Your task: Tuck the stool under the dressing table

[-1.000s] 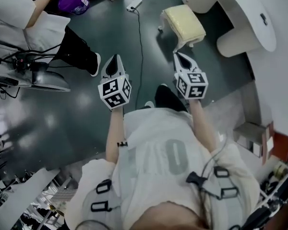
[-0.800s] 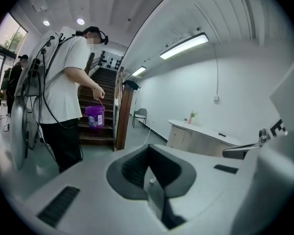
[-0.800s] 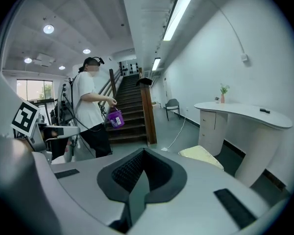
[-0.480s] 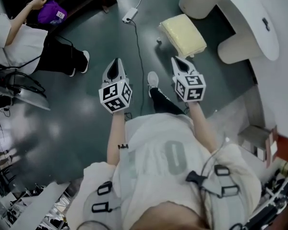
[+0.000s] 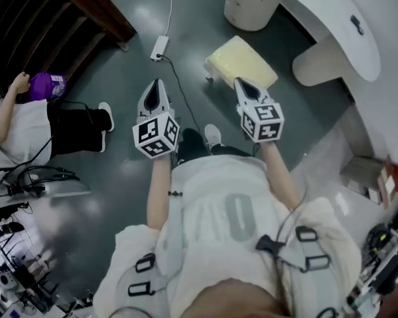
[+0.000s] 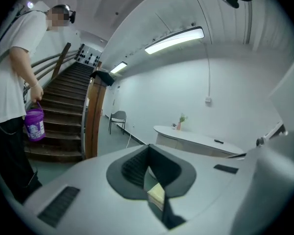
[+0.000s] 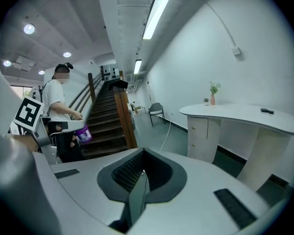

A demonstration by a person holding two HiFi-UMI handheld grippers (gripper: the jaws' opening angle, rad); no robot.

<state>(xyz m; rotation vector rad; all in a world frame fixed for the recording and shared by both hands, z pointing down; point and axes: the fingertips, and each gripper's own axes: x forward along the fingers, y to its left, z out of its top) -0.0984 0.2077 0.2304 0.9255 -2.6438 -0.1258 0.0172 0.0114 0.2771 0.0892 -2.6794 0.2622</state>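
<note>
The stool has a cream cushion and stands on the dark floor just outside the white curved dressing table, not under it. My left gripper is shut and empty, out over the floor to the left of the stool. Also shut and empty, my right gripper hovers at the stool's near edge, above it. In the left gripper view a strip of the cream stool shows past the closed left gripper, with the dressing table beyond. The right gripper faces the dressing table.
A person holding a purple bucket stands at the left, by a dark staircase. A power strip and its cable lie on the floor ahead. A chair stands by the far wall. Boxes are at the right.
Both grippers and my view have travelled forward toward the stool and table. The person with the bucket has slid down the left side of the head view. The jaws stayed shut.
</note>
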